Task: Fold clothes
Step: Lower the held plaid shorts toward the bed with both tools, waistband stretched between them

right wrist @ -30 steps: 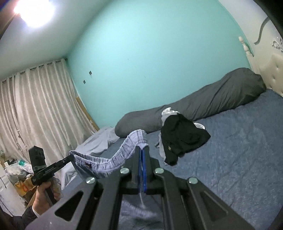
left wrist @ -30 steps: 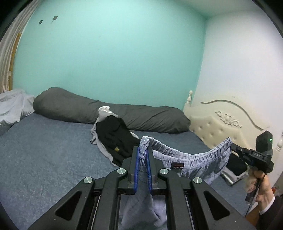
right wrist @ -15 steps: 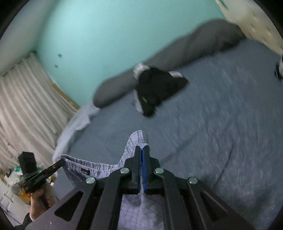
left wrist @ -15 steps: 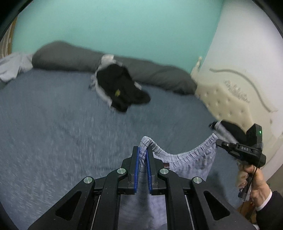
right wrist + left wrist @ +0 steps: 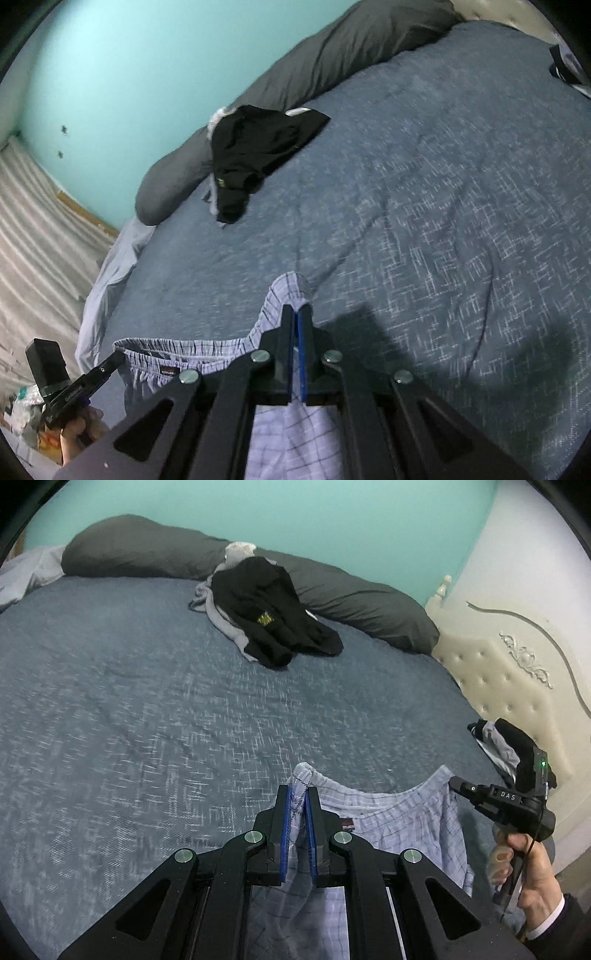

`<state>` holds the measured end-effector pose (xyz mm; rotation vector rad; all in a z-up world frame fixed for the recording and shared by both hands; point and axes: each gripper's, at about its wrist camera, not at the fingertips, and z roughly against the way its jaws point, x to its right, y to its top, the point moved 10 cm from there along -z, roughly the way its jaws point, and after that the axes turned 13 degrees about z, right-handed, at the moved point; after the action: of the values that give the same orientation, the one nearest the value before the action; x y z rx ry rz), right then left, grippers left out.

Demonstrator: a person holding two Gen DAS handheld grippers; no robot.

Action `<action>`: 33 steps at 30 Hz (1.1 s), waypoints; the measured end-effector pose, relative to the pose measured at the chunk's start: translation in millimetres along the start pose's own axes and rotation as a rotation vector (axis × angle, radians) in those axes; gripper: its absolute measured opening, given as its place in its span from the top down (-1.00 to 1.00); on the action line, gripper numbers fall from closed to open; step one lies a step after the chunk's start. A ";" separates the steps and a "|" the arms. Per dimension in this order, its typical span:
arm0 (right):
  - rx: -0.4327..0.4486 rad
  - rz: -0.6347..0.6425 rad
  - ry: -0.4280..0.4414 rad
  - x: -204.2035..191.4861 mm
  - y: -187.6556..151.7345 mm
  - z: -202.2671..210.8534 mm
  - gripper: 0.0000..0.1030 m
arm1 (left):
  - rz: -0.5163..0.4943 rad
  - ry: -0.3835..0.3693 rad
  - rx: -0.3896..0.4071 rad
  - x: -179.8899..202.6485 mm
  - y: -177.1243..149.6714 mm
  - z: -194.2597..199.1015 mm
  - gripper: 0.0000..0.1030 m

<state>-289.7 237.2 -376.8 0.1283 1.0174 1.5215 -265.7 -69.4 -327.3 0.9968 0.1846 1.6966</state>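
Pale blue plaid shorts (image 5: 399, 823) hang stretched by the waistband between my two grippers, low over the blue bedspread (image 5: 147, 701). My left gripper (image 5: 298, 794) is shut on one end of the waistband, with cloth bunched between its blue pads. In the right wrist view my right gripper (image 5: 297, 314) pinches the other end of the shorts (image 5: 207, 350); its jaws are opening slightly, with the fabric still between them. Each view shows the other gripper in a hand: the right gripper (image 5: 456, 783) and the left gripper (image 5: 110, 363). The legs of the shorts hang below, hidden by the gripper bodies.
A heap of black and grey clothes (image 5: 269, 609) lies at the far side of the bed against a long dark pillow (image 5: 351, 594). A cream tufted headboard (image 5: 517, 686) stands at right, with more garments (image 5: 502, 738) beside it. A curtain (image 5: 33, 229) hangs at left.
Both grippers have come down toward the bed and tipped downward, carrying the shorts stretched between them. The bedspread now fills most of both views.
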 end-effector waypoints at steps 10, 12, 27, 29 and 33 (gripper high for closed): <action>-0.063 0.077 -0.044 -16.7 -12.7 1.9 0.21 | 0.017 -0.001 -0.011 -4.7 1.6 -15.1 0.84; -0.102 0.119 -0.025 -29.5 -21.7 -7.1 0.21 | 0.021 0.008 -0.005 -7.7 4.0 -14.6 0.83; -0.272 0.282 -0.082 -39.0 -66.7 -50.3 0.80 | 0.069 0.033 -0.035 -25.8 1.7 -28.7 0.82; -0.267 0.283 -0.074 -40.5 -64.8 -49.4 0.89 | 0.076 0.037 -0.030 -28.3 2.7 -27.9 0.82; -0.220 0.273 -0.064 -43.7 -53.6 -37.9 0.92 | 0.082 0.037 -0.026 -29.4 4.5 -25.4 0.72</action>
<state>-261.3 173.9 -414.3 0.1651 0.7983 1.8559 -285.3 -87.3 -356.1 0.9654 0.1476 1.7883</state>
